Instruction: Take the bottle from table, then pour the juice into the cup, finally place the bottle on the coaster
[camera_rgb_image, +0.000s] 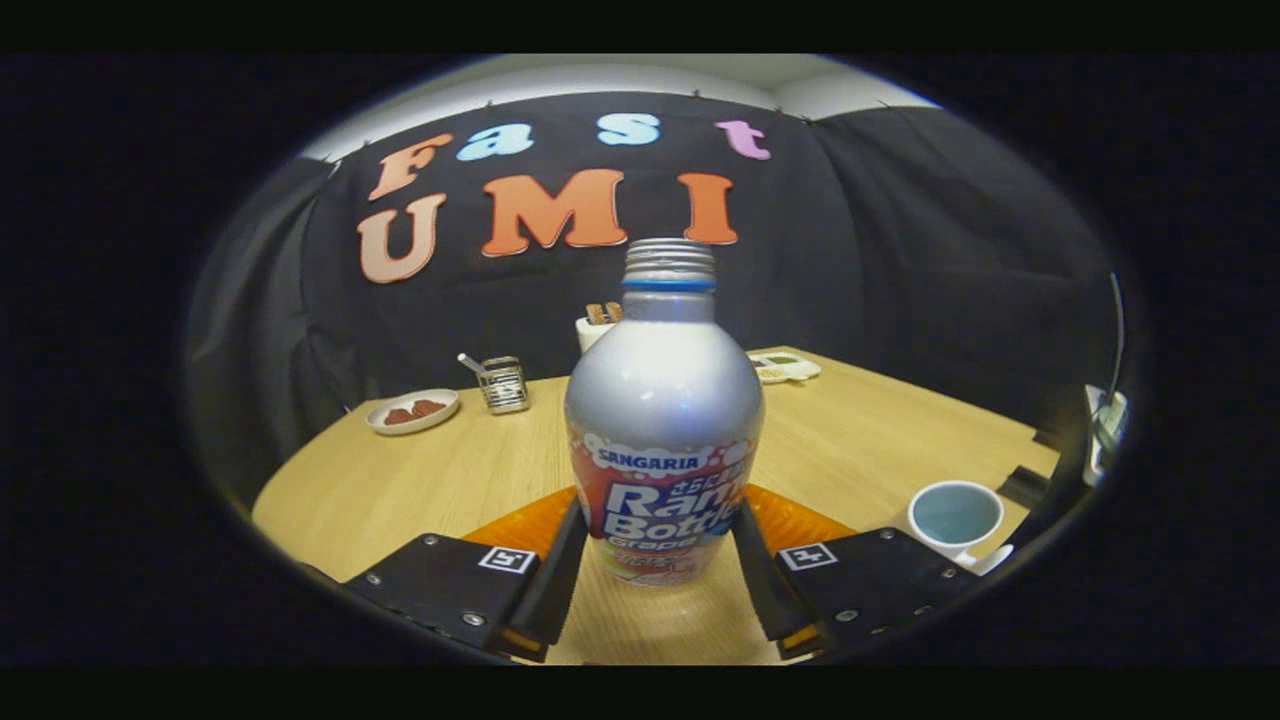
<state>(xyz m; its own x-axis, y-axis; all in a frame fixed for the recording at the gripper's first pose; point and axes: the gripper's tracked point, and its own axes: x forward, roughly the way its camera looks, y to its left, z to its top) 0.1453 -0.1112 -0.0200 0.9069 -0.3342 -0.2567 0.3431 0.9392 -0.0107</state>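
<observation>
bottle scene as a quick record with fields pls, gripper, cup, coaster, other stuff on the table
bottle: silver bottle, upright, uncapped, between the fingers
gripper: gripper closed on the bottle's lower body, both fingers pressing
coaster: orange coaster beneath and behind the bottle
cup: white cup beside the right finger, upright
table: wooden table
beyond: plate, metal holder

This is a small test booth set up like a place to eat. Black cloth (900, 250) hangs all around as walls. A wooden worktop (420, 480) holds a plate of snacks (412, 411), a metal holder (503, 385), a white box (592, 330) and a small dish (785, 368), all far beyond the tongs (655, 580).
</observation>
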